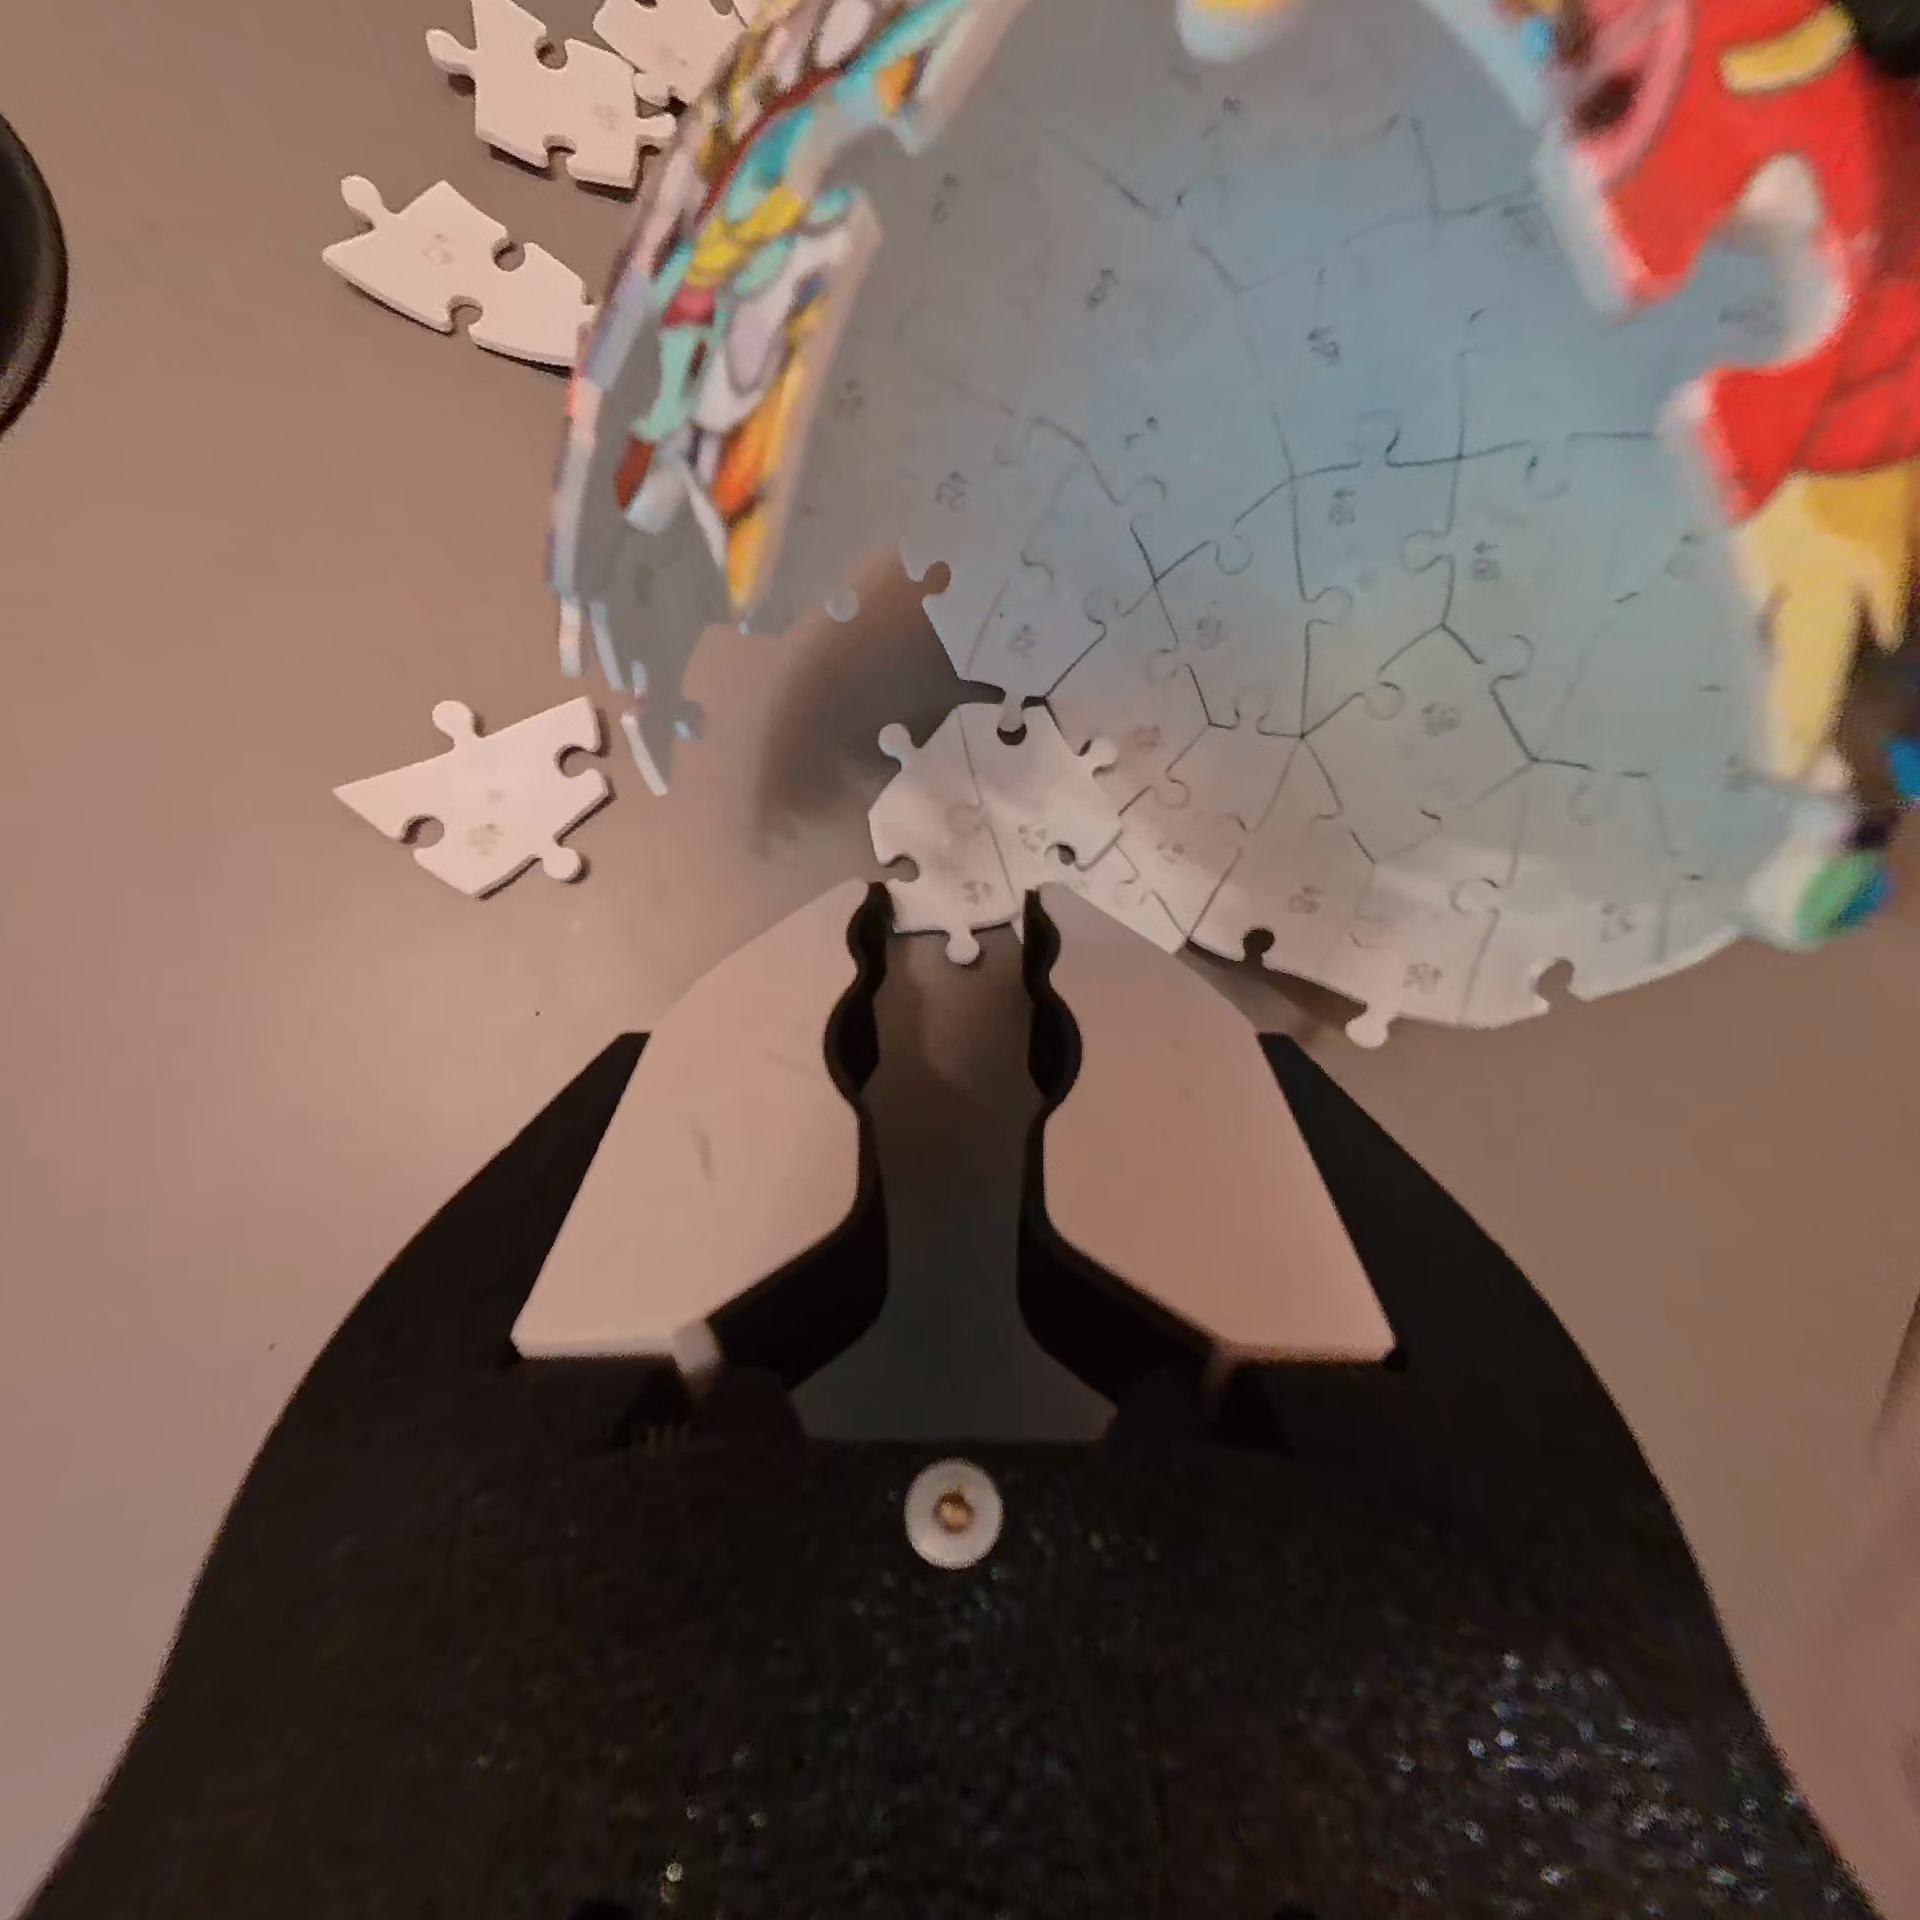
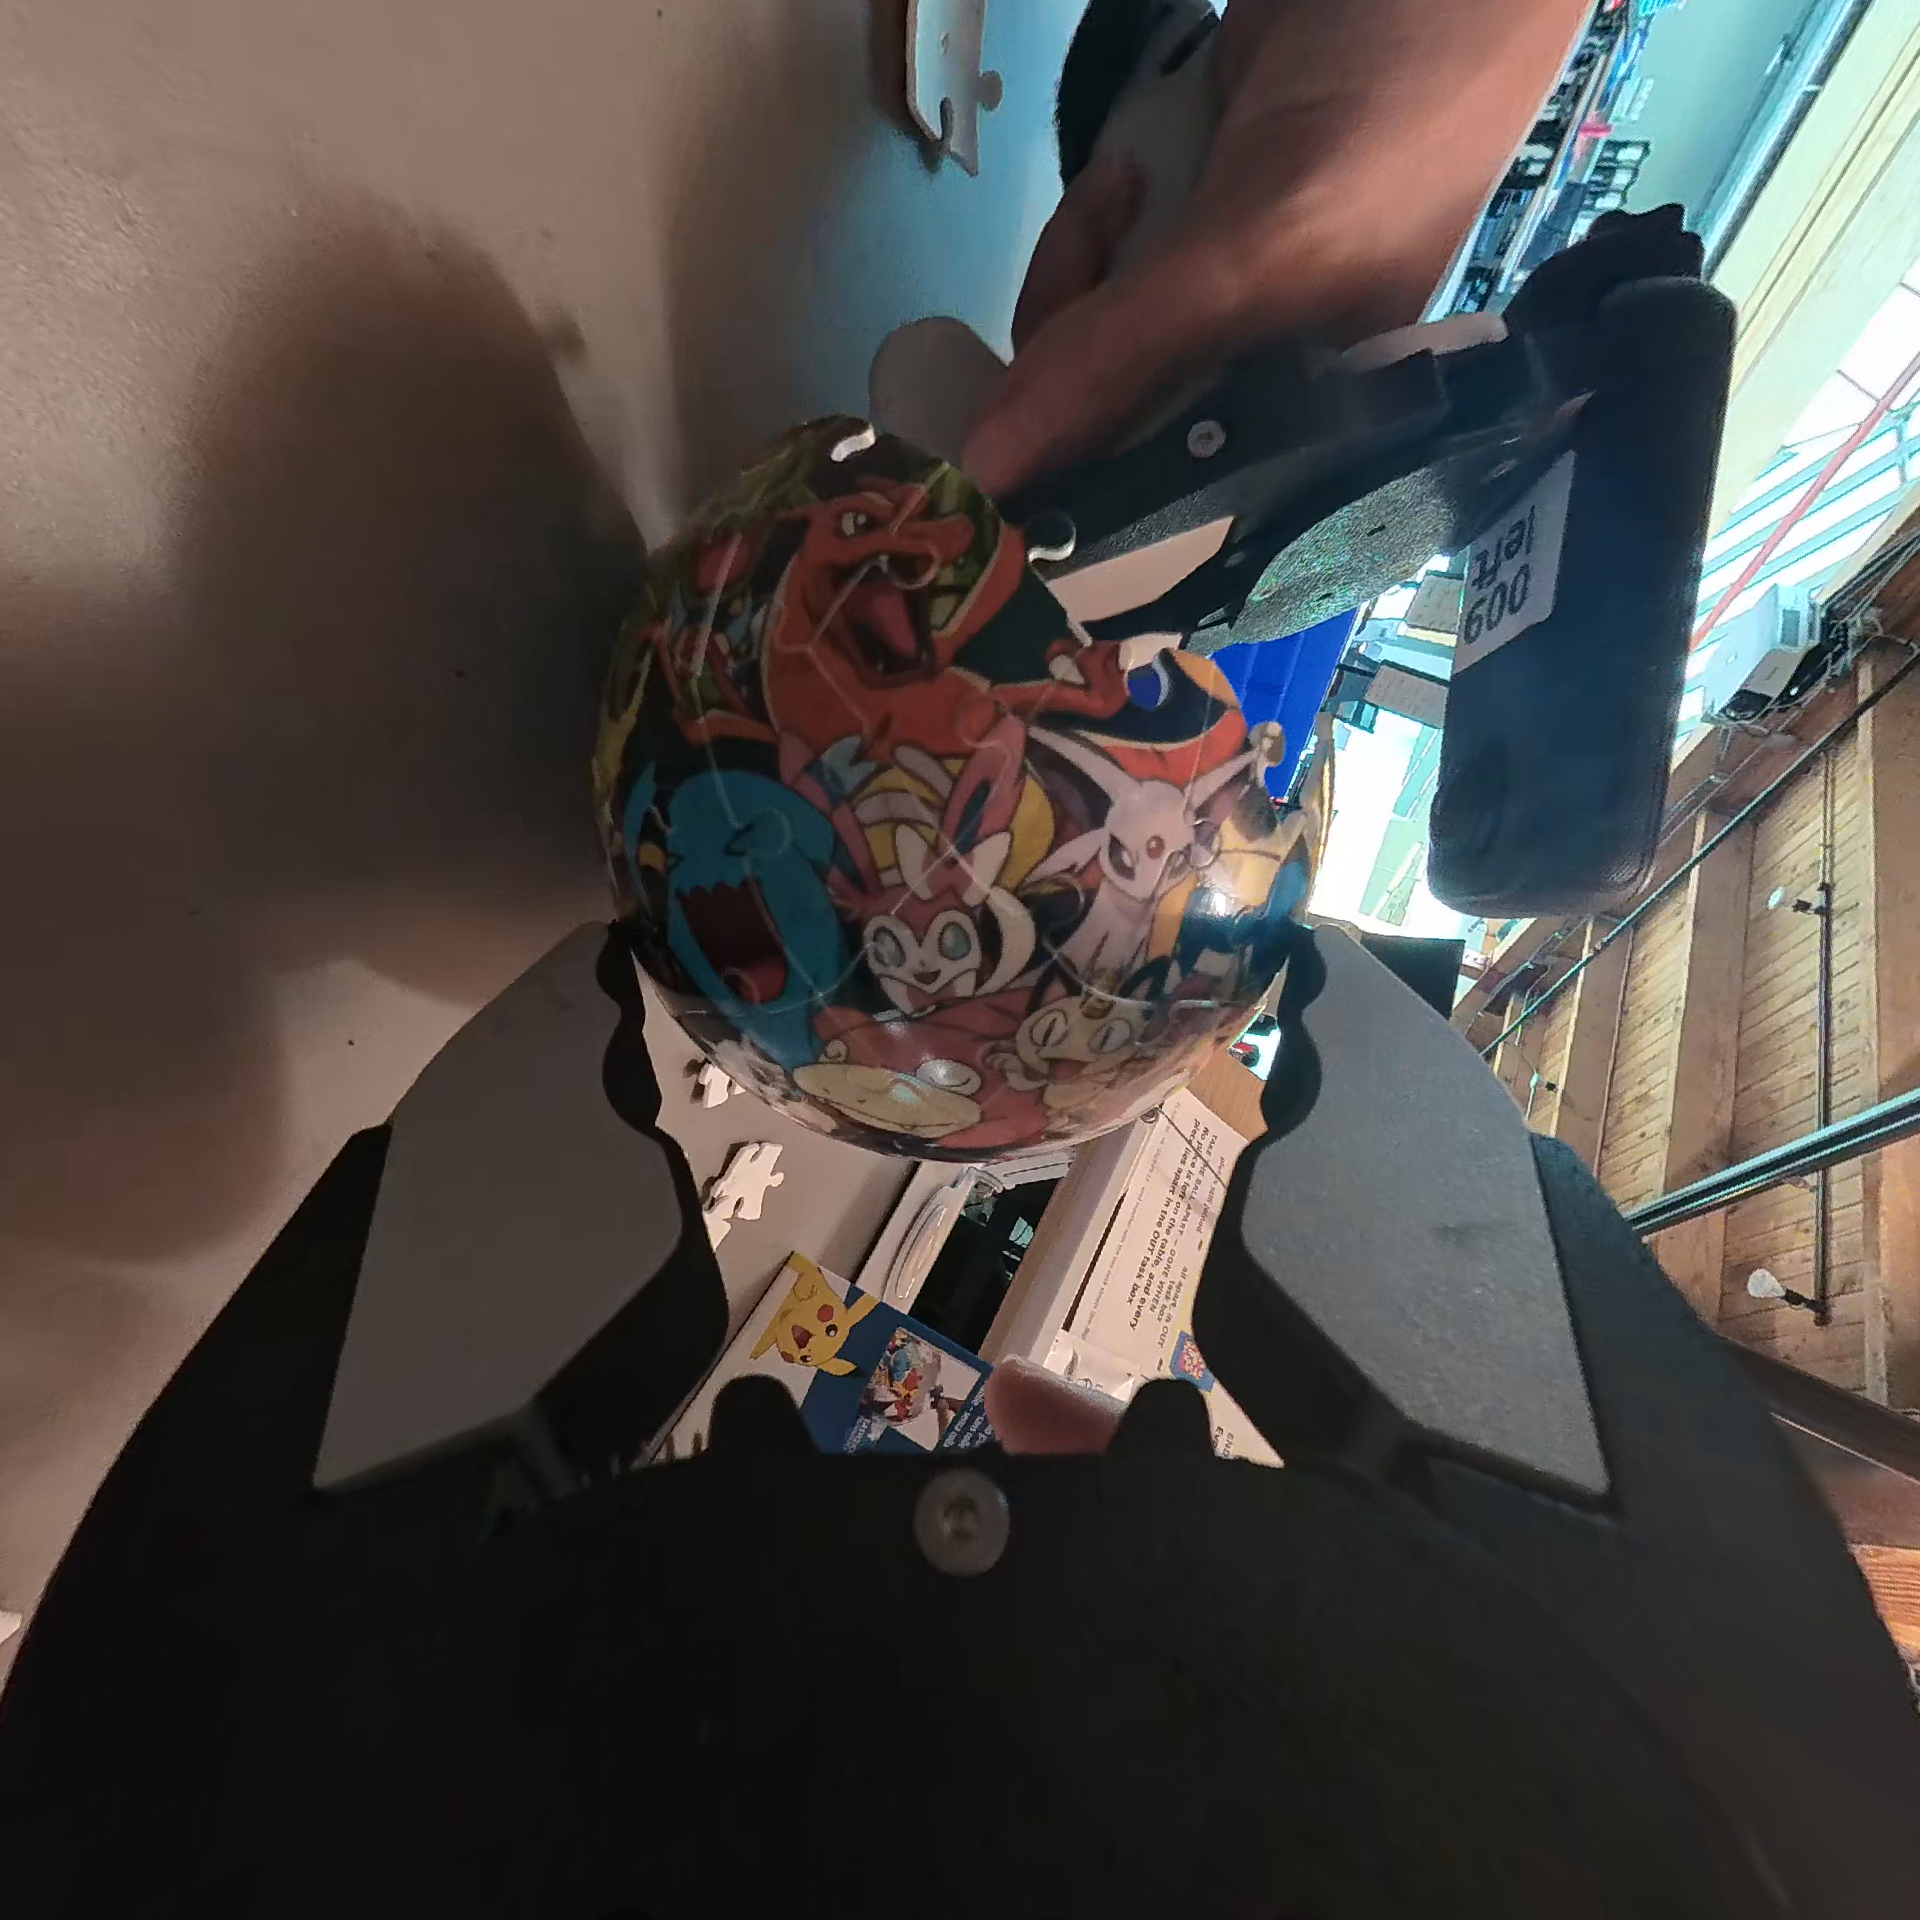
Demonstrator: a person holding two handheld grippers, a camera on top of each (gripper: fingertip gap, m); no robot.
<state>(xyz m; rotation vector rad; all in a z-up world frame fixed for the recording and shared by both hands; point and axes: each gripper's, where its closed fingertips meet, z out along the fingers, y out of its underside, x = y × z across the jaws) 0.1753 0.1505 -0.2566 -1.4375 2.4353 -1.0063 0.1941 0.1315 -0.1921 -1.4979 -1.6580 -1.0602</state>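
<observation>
A hollow puzzle ball with bright cartoon figures sits between the fingers of my right gripper, which is shut on its lower half and holds it above the table. In the left wrist view I see into the ball's open side, its grey-white inner wall made of numbered pieces. My left gripper is shut on a white puzzle piece at the rim of the opening. The left gripper also shows in the right wrist view, at the ball's upper edge, held by a person's hand.
Loose white puzzle pieces lie on the grey table, one at the left and others farther back. A dark round object is at the left edge. Below the ball lie a blue box and printed sheets.
</observation>
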